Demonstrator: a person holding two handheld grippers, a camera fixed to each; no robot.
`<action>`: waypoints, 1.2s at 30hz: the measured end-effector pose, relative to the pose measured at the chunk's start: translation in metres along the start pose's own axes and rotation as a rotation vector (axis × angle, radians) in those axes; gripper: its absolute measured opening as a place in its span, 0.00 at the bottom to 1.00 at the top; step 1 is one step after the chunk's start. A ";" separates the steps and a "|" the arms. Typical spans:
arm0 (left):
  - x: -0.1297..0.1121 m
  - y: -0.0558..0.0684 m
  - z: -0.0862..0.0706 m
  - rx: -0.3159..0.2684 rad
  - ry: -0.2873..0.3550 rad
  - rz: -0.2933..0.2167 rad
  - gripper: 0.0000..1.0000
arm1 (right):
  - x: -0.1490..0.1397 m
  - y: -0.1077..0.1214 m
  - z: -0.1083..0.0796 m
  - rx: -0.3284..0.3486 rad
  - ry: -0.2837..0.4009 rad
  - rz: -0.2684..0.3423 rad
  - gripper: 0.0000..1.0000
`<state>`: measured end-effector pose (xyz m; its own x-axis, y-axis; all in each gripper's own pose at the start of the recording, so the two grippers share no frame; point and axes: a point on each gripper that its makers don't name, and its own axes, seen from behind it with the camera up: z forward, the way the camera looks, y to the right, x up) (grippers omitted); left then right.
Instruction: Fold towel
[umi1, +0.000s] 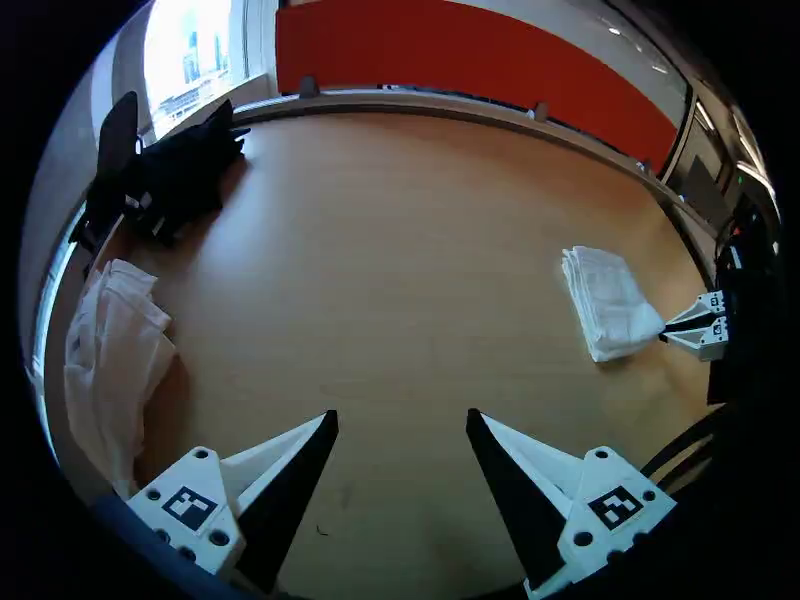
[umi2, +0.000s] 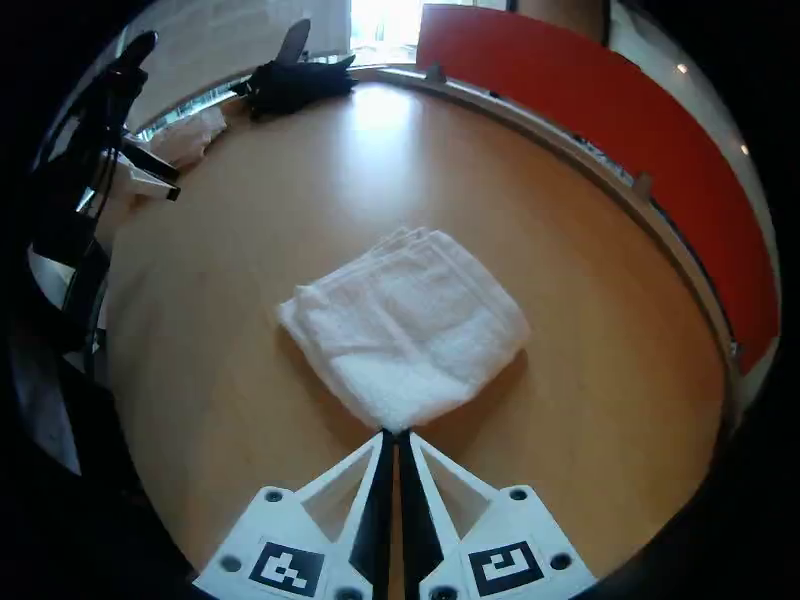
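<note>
One folded towel (umi2: 405, 320) lies on one table (umi1: 400, 250).
We see one cloth heap (umi1: 110, 350) at left, the left gripper (umi1: 400, 415) with jaws spread above the wood, then the right gripper (umi2: 397, 437), jaws pressed together at the towel's corner.

White towel (umi2: 405, 325) folded square, flat on table (umi2: 600, 300).

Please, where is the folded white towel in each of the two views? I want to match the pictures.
Left gripper view: the folded towel lies far off, at the right side of the table.
Right gripper view: the folded towel lies in the centre, just ahead of the right gripper.
Shared landmark: the red panel behind the table.
</note>
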<state>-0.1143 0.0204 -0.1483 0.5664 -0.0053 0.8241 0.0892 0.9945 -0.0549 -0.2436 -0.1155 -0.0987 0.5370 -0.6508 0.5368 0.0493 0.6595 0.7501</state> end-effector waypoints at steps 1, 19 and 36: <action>0.000 0.001 0.001 -0.003 0.002 -0.003 0.95 | 0.005 0.003 -0.003 -0.004 0.007 -0.003 0.04; 0.020 0.010 -0.003 -0.012 0.034 0.024 0.95 | 0.116 0.036 -0.061 -0.038 0.182 -0.086 0.04; 0.037 0.021 -0.006 -0.019 0.058 0.038 0.95 | 0.127 0.086 -0.107 -0.074 0.226 -0.060 0.04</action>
<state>-0.0868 0.0404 -0.1218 0.6164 0.0261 0.7870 0.0817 0.9919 -0.0969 -0.0811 -0.1018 -0.0073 0.7056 -0.5942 0.3860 0.1435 0.6534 0.7433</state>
